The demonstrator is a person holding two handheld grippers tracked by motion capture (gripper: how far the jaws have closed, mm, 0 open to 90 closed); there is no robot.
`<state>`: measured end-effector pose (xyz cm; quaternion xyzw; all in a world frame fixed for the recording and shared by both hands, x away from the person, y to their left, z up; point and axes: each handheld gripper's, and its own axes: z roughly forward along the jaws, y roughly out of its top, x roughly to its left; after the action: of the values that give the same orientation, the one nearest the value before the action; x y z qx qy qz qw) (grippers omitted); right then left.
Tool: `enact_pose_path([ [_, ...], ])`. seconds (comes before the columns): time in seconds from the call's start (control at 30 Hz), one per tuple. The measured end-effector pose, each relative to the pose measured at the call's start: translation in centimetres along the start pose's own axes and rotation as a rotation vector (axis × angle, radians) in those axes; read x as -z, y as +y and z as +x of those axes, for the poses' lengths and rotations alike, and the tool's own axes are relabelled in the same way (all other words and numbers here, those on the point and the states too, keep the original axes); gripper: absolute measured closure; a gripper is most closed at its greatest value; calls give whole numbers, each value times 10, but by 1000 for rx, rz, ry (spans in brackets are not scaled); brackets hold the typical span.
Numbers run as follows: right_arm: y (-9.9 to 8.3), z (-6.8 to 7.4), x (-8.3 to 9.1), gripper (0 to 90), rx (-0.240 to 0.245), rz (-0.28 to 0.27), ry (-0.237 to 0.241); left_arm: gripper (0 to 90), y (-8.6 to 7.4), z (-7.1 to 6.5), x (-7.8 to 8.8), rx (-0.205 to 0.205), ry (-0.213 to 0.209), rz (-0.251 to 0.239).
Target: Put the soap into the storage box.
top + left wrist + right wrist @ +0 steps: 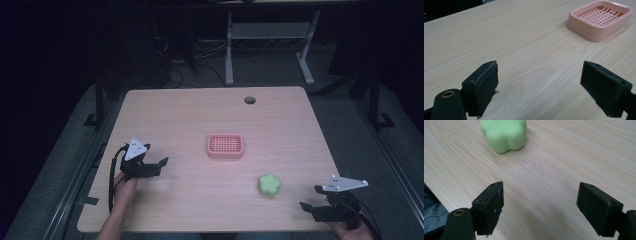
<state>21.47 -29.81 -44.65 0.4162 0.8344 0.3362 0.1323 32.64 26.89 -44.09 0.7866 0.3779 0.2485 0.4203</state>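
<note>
Black right claw (540,210), jaws apart, empty, low over pale wood worktop (564,162). Green lobed soap (503,134) just ahead, slightly left. Left claw (540,88) likewise apart; pink slatted dish (600,20) ahead-right. Judged step: approach. Next: advance, straddle soap, close.

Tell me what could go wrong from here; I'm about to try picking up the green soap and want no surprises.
1. The green soap is rounded and lobed, so it may slip or squirt out if the open right hand-held gripper pinches it off-centre.
2. The right hand-held gripper sits near the table edge; a nudge could push the soap away.
3. The pink soap dish looks light and may slide if bumped.
</note>
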Motion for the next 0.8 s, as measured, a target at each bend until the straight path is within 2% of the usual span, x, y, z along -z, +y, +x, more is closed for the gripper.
enact_pose_path([
  [0.1,2,1,-2,207,-8,6,17,143,0,0,1,2,-3,-7],
  [0.2,5,4,-4,203,21,19,9,143,0,0,2,0,6,-8],
  [0.33,9,5,-4,196,20,24,15,143,0,1,1,6,-3,-1],
  [0.4,12,7,-5,195,31,33,16,143,0,1,2,-1,0,-1],
  [0.47,15,8,-4,195,50,49,11,143,0,1,2,12,2,-6],
  [0.53,17,9,-4,194,45,56,12,143,0,1,2,14,-1,-6],
  [0.8,31,13,-4,199,80,87,28,143,0,0,2,6,-9,-6],
])
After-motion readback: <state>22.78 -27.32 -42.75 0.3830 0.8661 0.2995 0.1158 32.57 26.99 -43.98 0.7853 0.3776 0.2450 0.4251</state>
